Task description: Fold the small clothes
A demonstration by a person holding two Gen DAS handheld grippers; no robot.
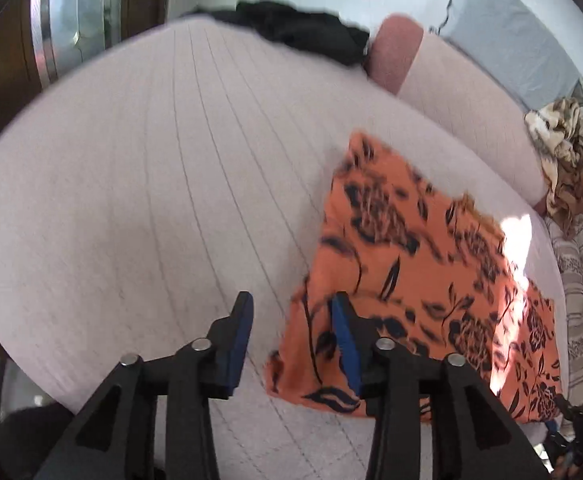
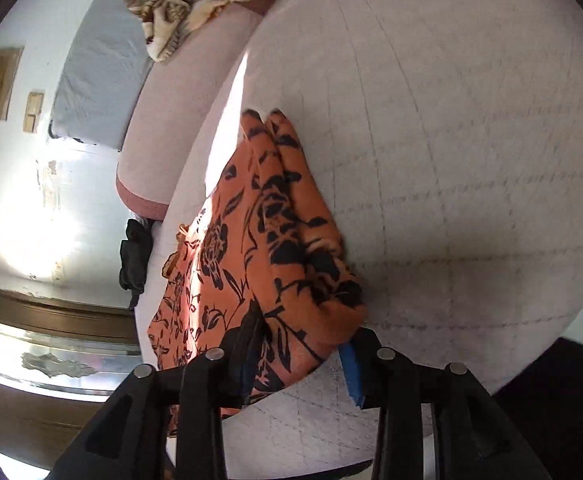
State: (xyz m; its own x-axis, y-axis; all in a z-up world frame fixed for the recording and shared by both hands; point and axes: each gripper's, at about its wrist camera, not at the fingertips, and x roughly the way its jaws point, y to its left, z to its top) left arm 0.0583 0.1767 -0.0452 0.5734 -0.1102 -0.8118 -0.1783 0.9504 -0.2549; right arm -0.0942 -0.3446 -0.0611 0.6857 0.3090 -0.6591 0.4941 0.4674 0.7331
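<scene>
Motion blur smears cloth (image 1: 419,264) print; its near corner hidden behind right gripper (image 2: 299,356). Left gripper (image 1: 291,320) parted, empty, over bed (image 1: 131,200). Right jaws parted, cloth between; contact unclear.

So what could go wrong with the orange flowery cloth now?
The orange flowery cloth lies folded near the edge of the bed, so a nudge might slide it off. In the right wrist view, a fold bulges between the open fingers of the right hand-held gripper; pulling away could snag it and undo the fold. The left hand-held gripper hovers open beside the cloth's corner and could drag it too.
</scene>
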